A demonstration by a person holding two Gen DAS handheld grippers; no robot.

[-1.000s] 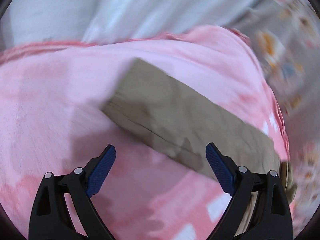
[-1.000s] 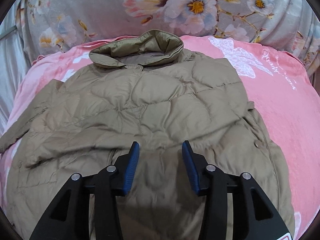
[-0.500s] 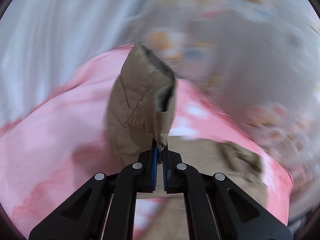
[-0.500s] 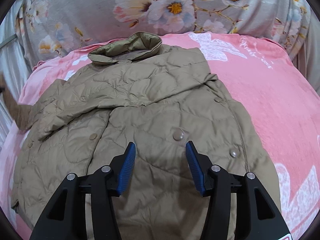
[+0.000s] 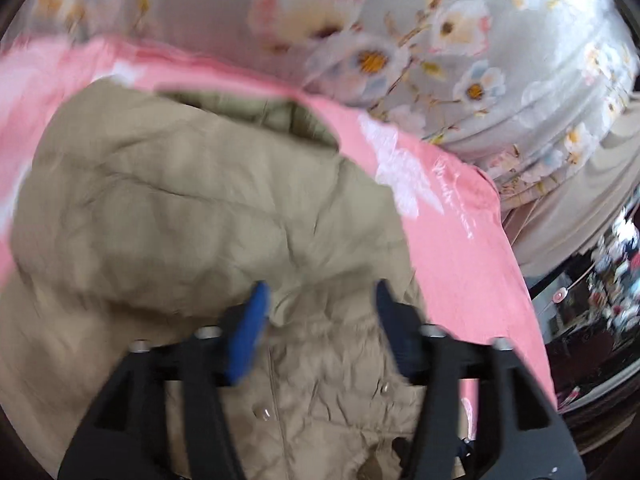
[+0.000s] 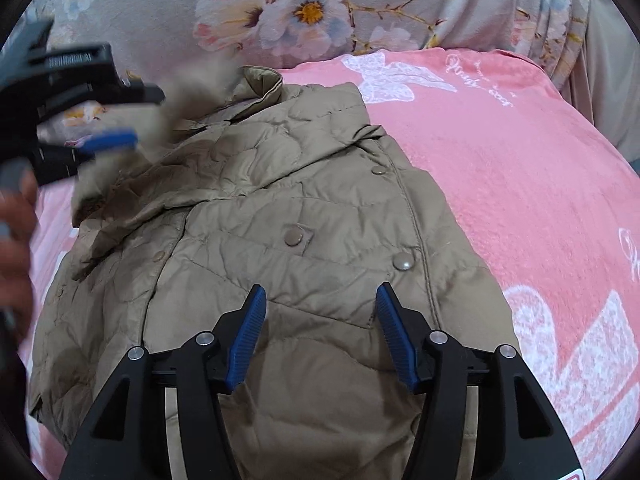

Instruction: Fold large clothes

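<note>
A khaki quilted jacket (image 6: 288,216) with snap buttons lies on a pink blanket (image 6: 520,184), its sides folded in over the body and its collar (image 6: 260,80) at the far end. In the left wrist view the jacket (image 5: 192,208) fills the lower left, blurred. My left gripper (image 5: 320,312) is open over the jacket; it also shows at the far left of the right wrist view (image 6: 132,120), beside the blurred left sleeve (image 6: 120,160). My right gripper (image 6: 320,320) is open and empty above the jacket's lower front.
A grey floral cloth (image 6: 320,12) hangs behind the bed. The pink blanket's right edge (image 5: 516,280) drops off toward dark furniture (image 5: 592,312). A hand (image 6: 16,240) shows at the left edge of the right wrist view.
My left gripper shut on the left sleeve, carried it over the jacket's body, and has opened and let go. My right gripper has opened wider over the jacket.
</note>
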